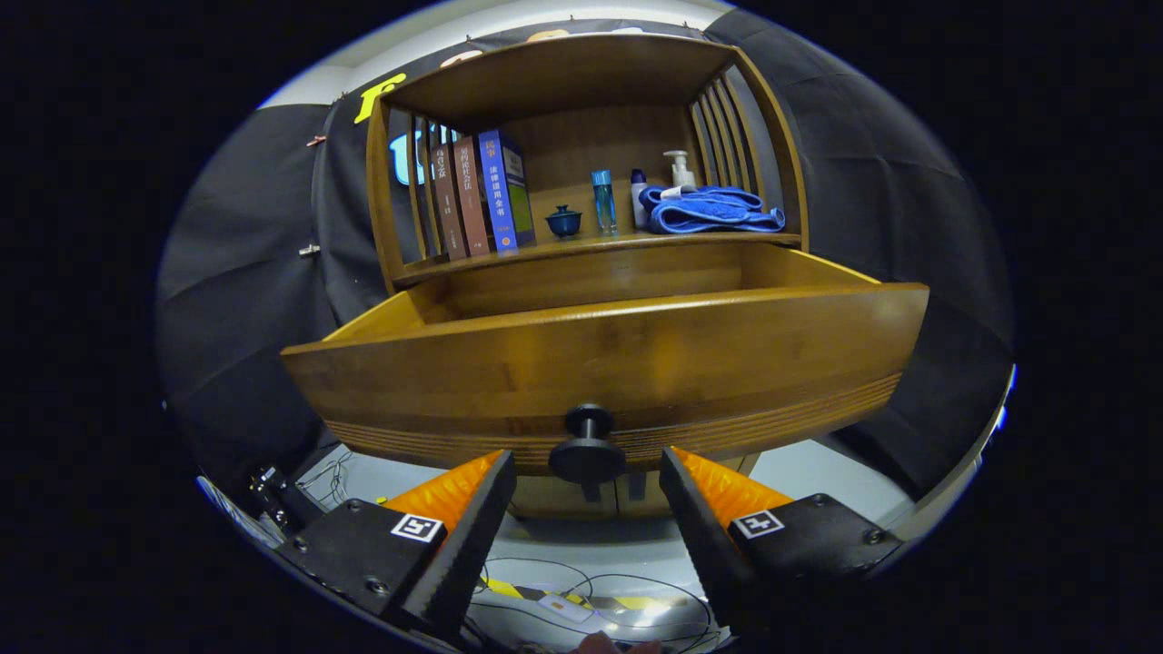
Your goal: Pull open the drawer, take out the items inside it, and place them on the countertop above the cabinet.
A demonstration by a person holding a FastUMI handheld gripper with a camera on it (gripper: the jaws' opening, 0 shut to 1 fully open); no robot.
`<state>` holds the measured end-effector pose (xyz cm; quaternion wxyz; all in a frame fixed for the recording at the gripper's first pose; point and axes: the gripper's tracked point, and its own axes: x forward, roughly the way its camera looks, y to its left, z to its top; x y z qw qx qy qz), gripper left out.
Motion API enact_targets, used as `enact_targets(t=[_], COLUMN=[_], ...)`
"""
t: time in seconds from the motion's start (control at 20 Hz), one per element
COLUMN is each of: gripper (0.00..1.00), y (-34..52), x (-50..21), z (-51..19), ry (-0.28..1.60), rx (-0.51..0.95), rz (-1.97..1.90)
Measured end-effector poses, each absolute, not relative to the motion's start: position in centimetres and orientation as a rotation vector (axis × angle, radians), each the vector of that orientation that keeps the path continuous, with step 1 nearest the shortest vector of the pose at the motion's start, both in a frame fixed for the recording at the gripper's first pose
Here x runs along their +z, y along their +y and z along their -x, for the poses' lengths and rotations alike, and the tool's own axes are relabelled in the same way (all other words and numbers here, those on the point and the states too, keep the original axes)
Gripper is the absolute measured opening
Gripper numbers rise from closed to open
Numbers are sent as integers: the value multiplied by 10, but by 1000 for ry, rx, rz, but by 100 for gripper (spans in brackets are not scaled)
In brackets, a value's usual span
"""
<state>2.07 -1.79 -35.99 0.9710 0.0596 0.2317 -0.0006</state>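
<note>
The wooden drawer (609,359) stands pulled far out from the cabinet, its front panel close ahead of me. Its dark round knob (587,454) sits between my two fingertips, which stand apart on either side and do not touch it. My gripper (588,472) is open. The drawer's inside is hidden below its front rim; I cannot see any items in it. Above the drawer runs the countertop (600,245), a wooden ledge under a shelf hood.
On the countertop stand several books (482,195) at the left, a small blue lidded cup (563,221), a blue bottle (603,202), a pump bottle (677,171) and a folded blue towel (713,211). Cables (581,590) lie on the floor below.
</note>
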Motion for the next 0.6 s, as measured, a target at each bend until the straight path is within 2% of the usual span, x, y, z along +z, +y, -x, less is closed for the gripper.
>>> enact_targets(t=[0.35,0.6], gripper=[99,99], y=[-34,-48], x=[-254,-229], z=[-50,-111], ry=[452,606], rx=[1,41], rz=[-212,-169])
